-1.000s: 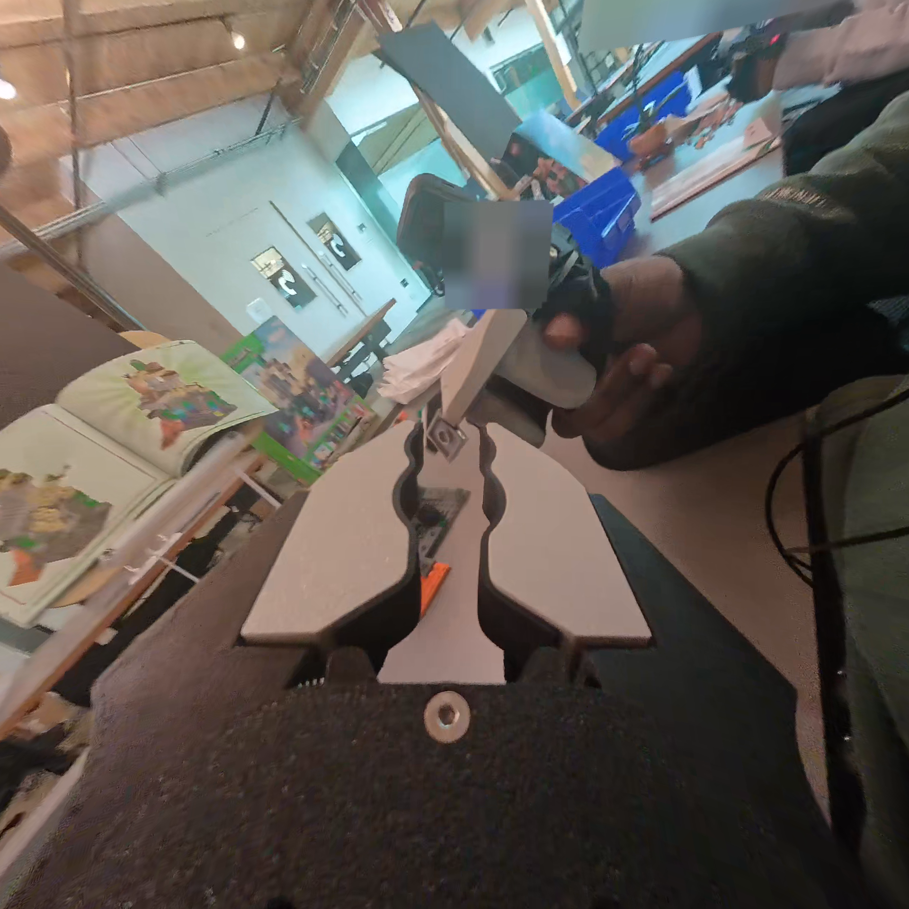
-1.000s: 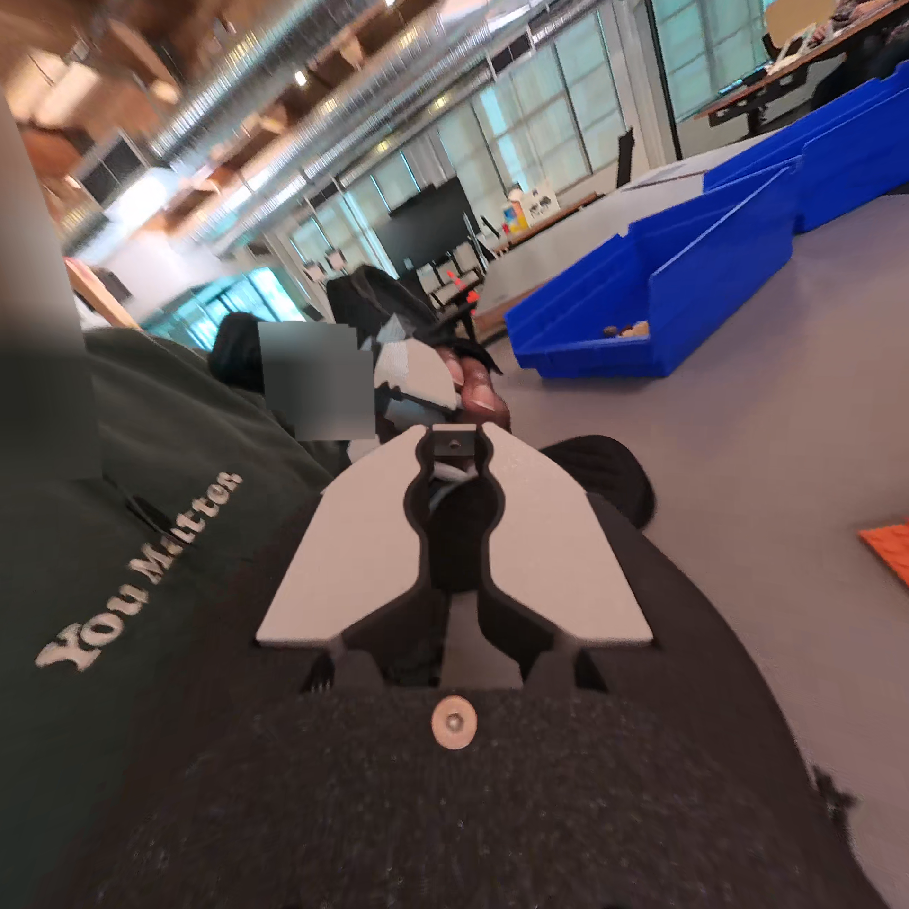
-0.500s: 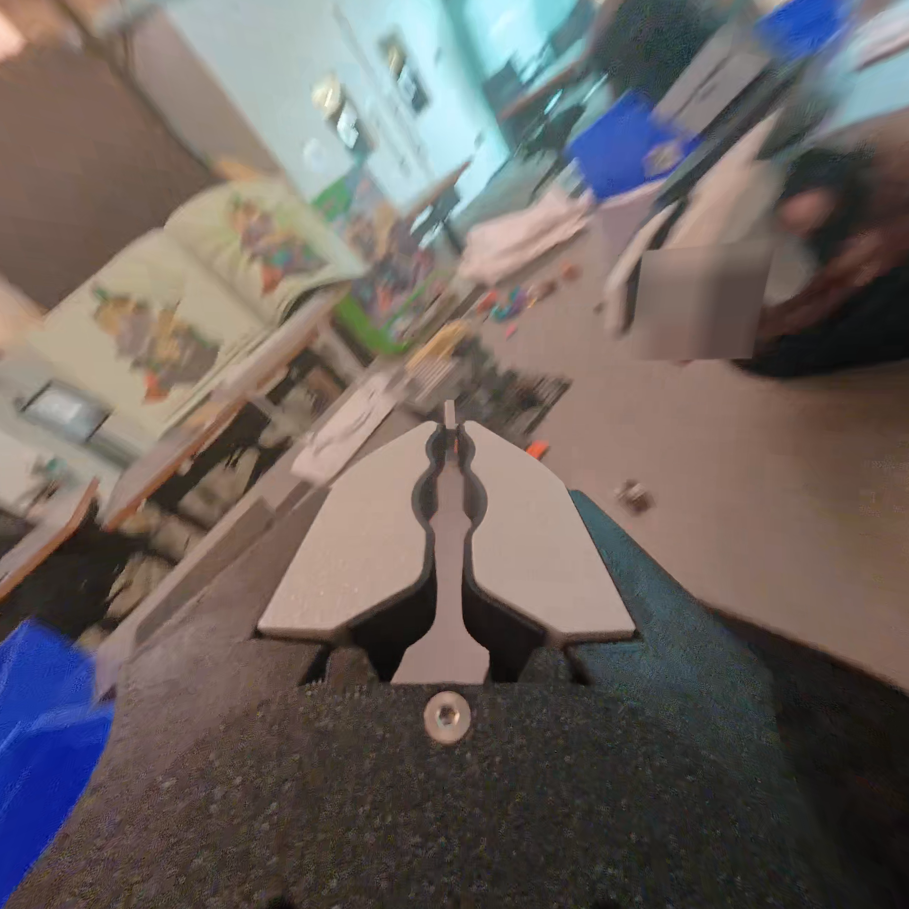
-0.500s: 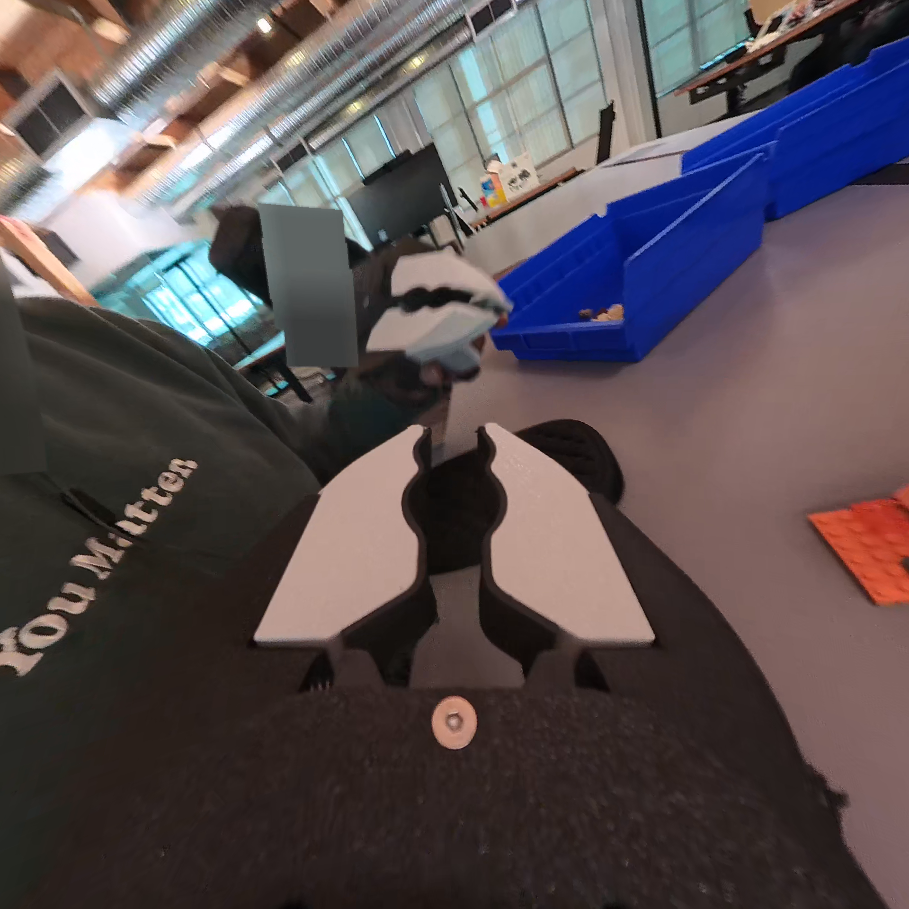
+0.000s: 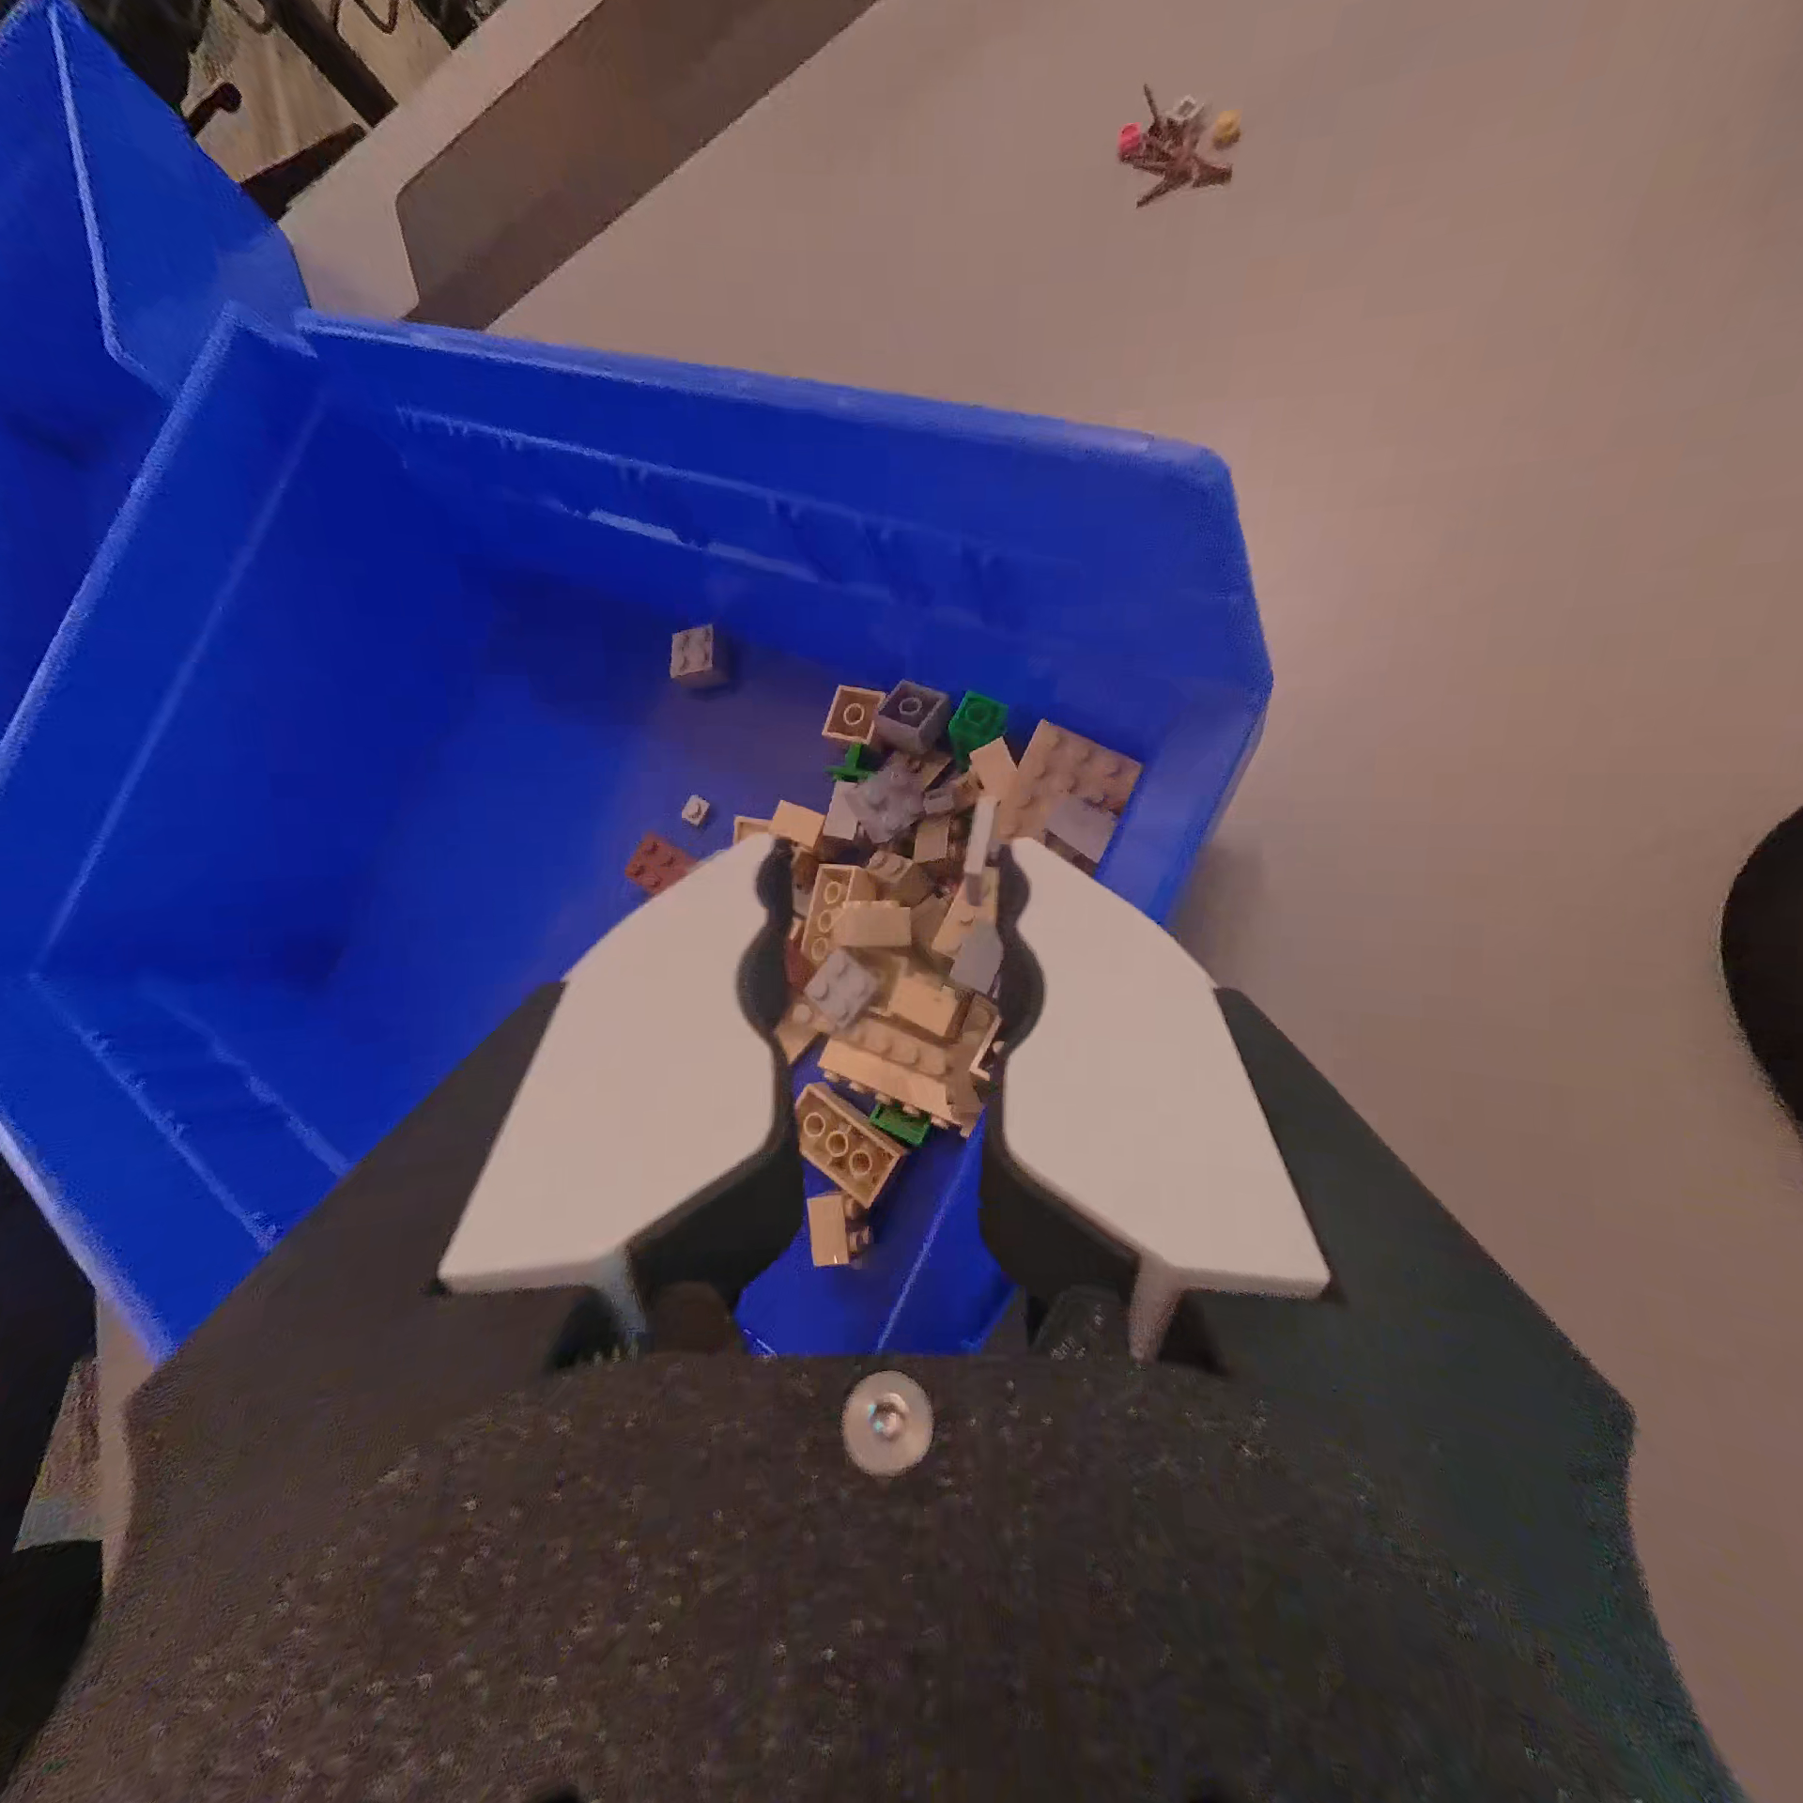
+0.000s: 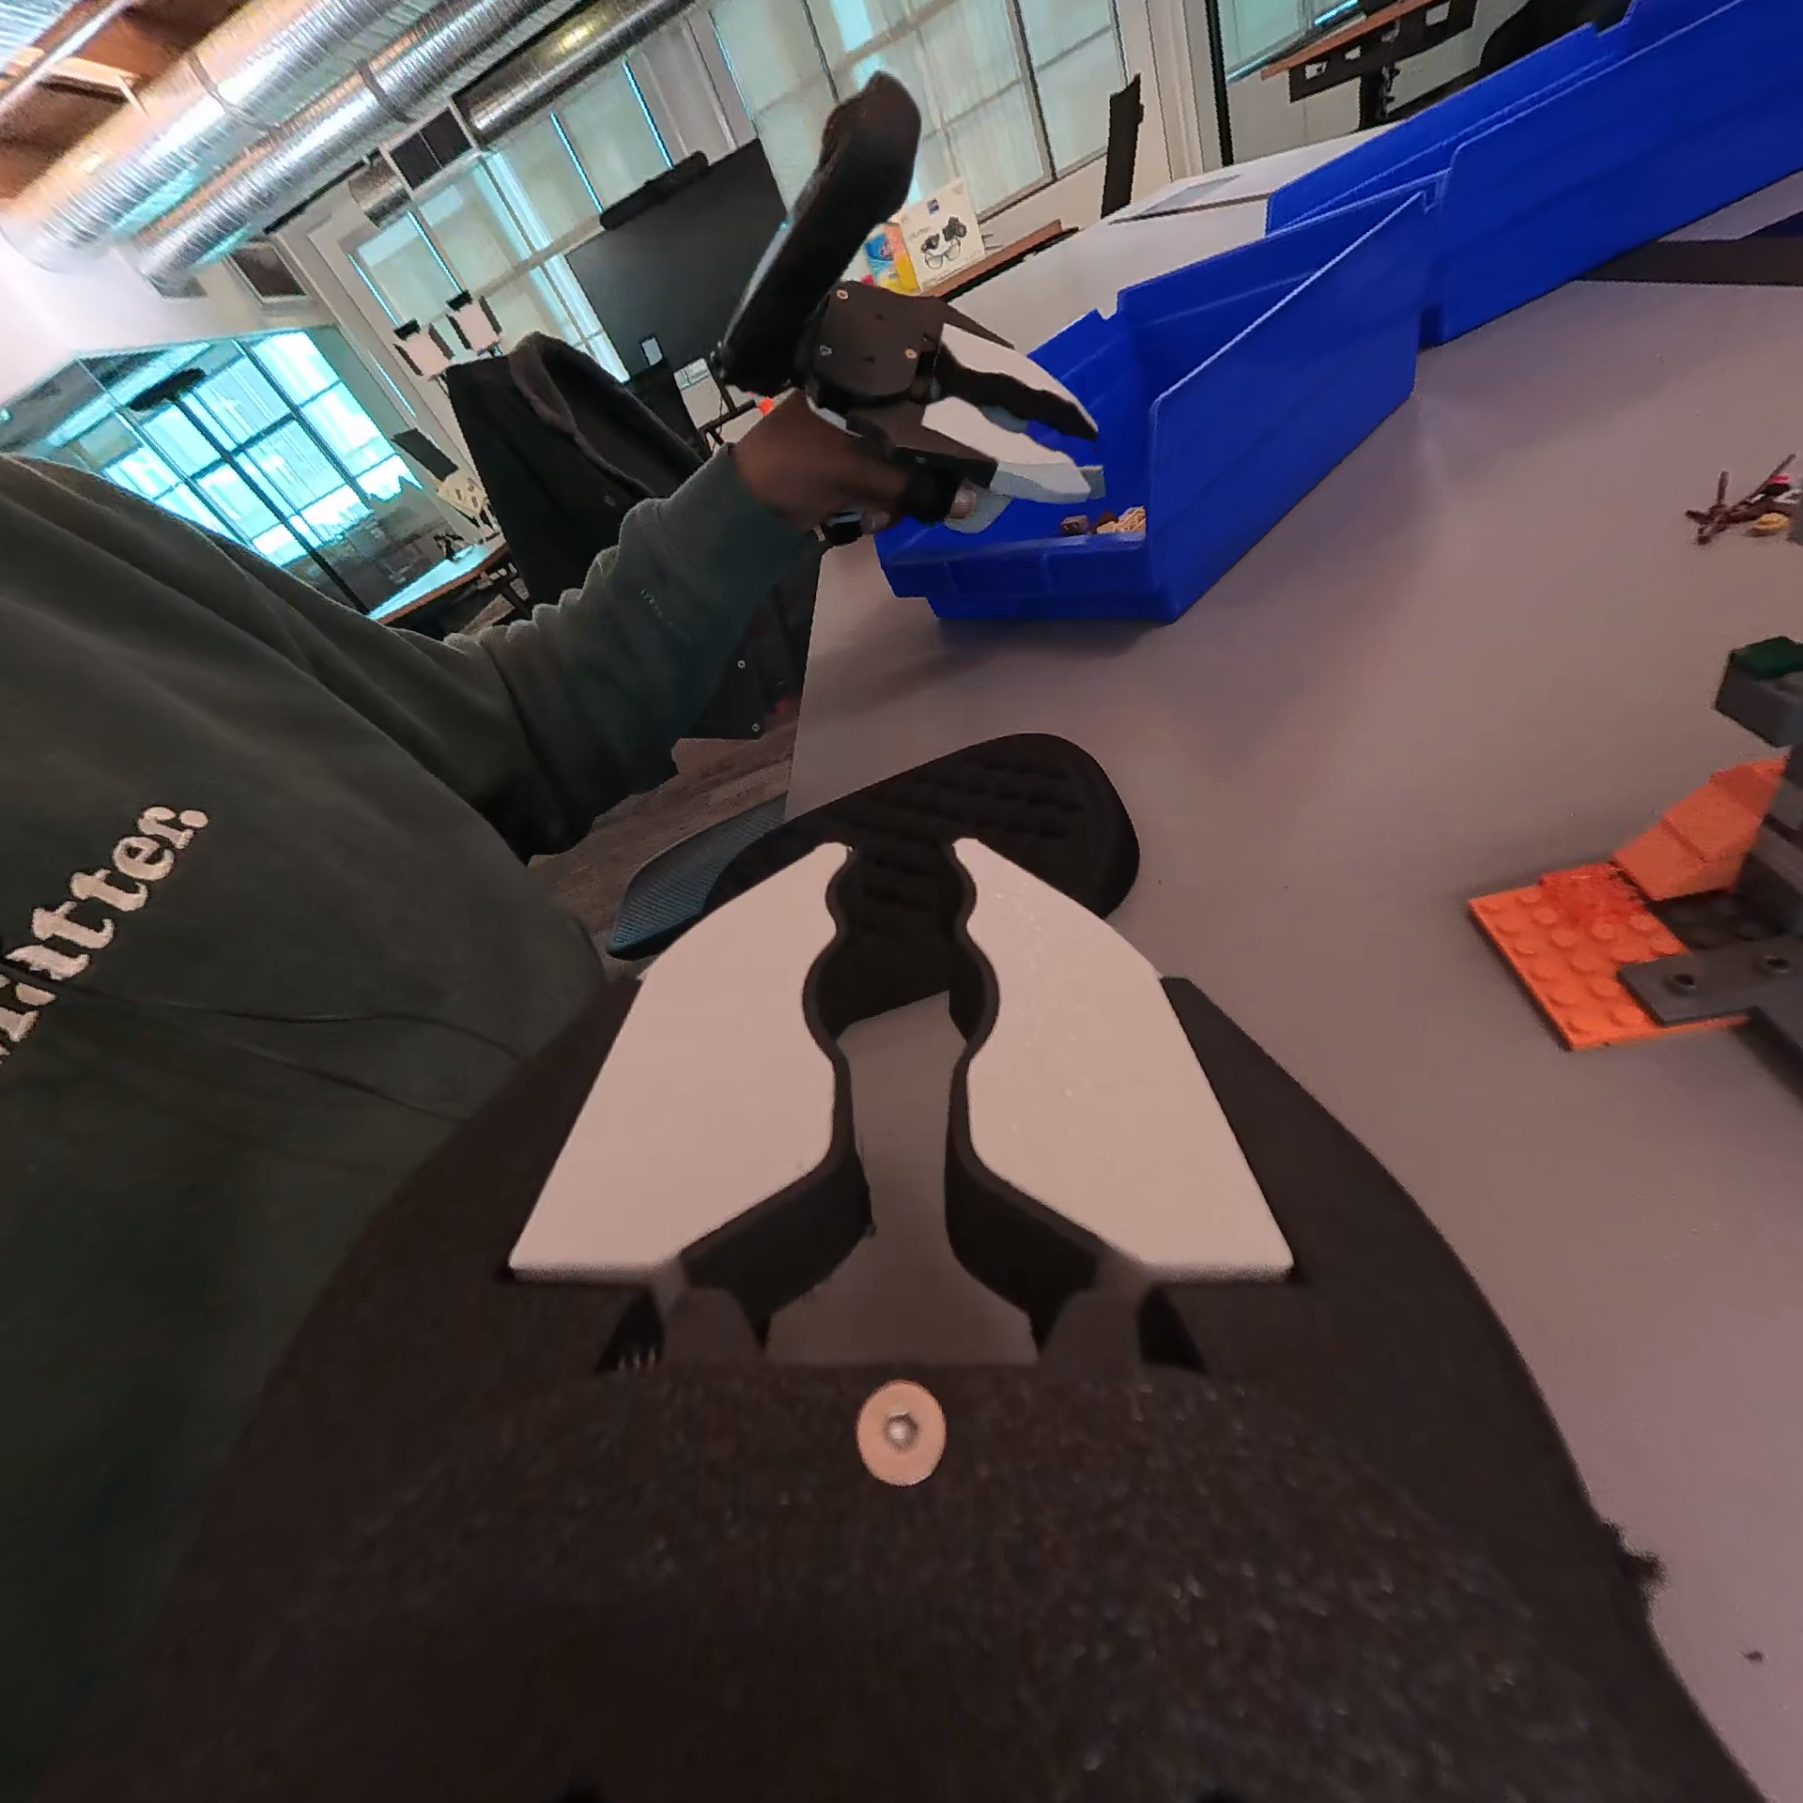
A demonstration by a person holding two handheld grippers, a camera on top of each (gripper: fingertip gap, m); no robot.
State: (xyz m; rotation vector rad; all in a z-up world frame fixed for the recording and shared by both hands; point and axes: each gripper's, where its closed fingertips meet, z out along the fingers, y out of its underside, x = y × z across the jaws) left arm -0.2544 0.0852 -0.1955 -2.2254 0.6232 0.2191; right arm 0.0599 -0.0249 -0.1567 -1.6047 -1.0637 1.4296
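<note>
My left gripper (image 5: 893,849) is open and points down into a blue bin (image 5: 546,468). Below it lies a pile of tan, grey and green bricks (image 5: 898,976). A thin pale piece (image 5: 981,844) shows blurred just inside the right fingertip, free of the other finger. My right gripper (image 6: 902,854) is open and empty, held low over the table edge beside a black chair armrest (image 6: 976,810). In the right wrist view the left gripper (image 6: 1034,439) hangs over the blue bin (image 6: 1220,468), held by a hand in a dark green sleeve.
A second blue bin (image 5: 88,254) stands behind the first, with more along the back (image 6: 1610,166). A small heap of brown pieces (image 5: 1176,146) lies on the grey table. An orange and grey brick build (image 6: 1659,927) sits at the right.
The small grey piece passed from my right gripper to my left. The left gripper swung over to the blue bin and opened. The right gripper drew back empty.
</note>
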